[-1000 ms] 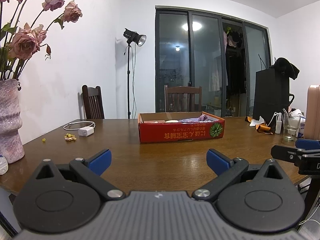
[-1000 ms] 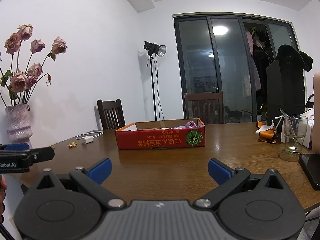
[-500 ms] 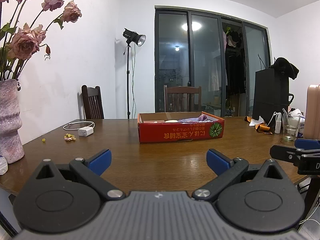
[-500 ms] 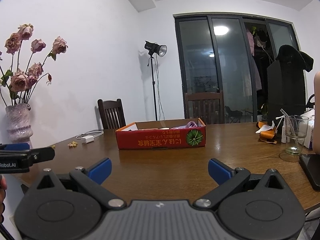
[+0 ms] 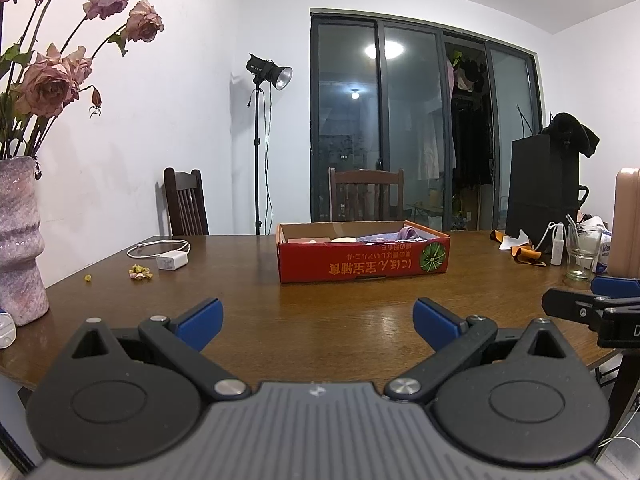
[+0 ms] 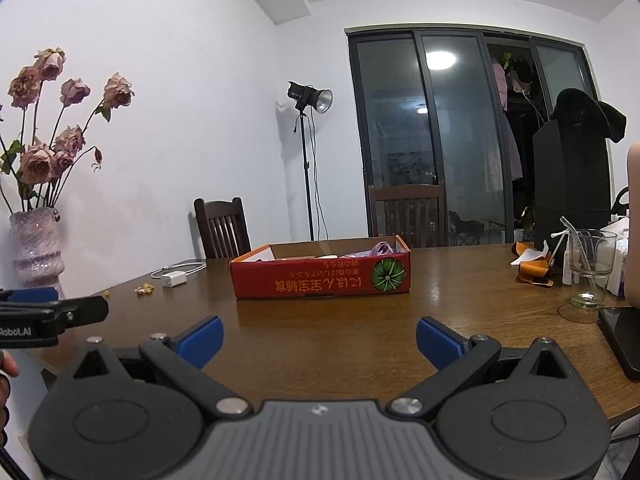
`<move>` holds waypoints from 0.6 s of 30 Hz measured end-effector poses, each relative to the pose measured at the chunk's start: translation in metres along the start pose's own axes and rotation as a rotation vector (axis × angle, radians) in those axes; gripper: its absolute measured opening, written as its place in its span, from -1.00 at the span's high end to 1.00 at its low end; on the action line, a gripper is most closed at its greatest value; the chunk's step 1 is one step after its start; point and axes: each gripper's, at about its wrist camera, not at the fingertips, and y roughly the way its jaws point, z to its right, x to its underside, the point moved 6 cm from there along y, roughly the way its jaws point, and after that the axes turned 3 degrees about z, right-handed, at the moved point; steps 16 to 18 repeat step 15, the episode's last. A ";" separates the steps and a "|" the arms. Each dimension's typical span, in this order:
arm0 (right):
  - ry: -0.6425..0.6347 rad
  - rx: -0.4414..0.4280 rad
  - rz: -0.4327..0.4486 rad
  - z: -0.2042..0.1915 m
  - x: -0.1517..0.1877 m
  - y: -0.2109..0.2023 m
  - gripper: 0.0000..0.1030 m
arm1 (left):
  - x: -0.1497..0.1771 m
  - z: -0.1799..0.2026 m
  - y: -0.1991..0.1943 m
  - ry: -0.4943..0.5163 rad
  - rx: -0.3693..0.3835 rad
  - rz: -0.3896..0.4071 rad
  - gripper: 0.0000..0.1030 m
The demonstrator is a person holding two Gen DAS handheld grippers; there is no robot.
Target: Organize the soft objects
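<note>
1. Hardly anything is seen to have moved since the earlier frames: both views are framed almost the same, and the box and clutter lie where they did.
2. Both tools are held low at the near edge of the brown wooden table (image 5: 320,320). The left tool (image 5: 318,316) is spread wide with nothing between its blue pads, and so is the right tool (image 6: 319,338).
3. The soft things, a purple crumpled cloth (image 5: 394,235) among them, are seen lying inside the shallow red cardboard box (image 5: 362,266) at the middle of the table, toward its far edge. Other pale items in the box cannot be made out.
4. The step in hand cannot be settled: the scene would fit cloth waiting in the box to be sorted as well as cloth already put away there.
5. Any reach to the box would call for travel across the bare middle of the table, where nothing is seen in the way.
6. Toward the left edge lie a white charger with coiled cable (image 5: 170,258) and a pink textured vase of dried roses (image 5: 20,240); toward the right edge stand a clear drinking glass (image 6: 590,268) and a dark phone (image 6: 622,338), which could be knocked by a wide sweep.
</note>
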 end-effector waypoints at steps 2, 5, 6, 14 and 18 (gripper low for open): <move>0.000 -0.001 0.003 0.000 -0.001 -0.001 -1.00 | 0.000 0.000 0.000 -0.001 0.000 0.002 -1.00; 0.000 0.002 0.015 0.001 -0.002 -0.002 -1.00 | -0.001 0.002 -0.001 0.010 -0.002 0.009 -1.00; 0.001 0.002 0.019 0.001 -0.002 -0.003 -1.00 | -0.001 0.003 -0.002 0.014 -0.002 0.013 -1.00; 0.003 0.005 0.035 0.001 -0.003 -0.005 -1.00 | -0.001 0.007 -0.005 0.009 0.007 0.040 -1.00; 0.002 0.005 0.035 0.001 -0.004 -0.006 -1.00 | -0.001 0.006 -0.005 0.000 0.000 0.045 -1.00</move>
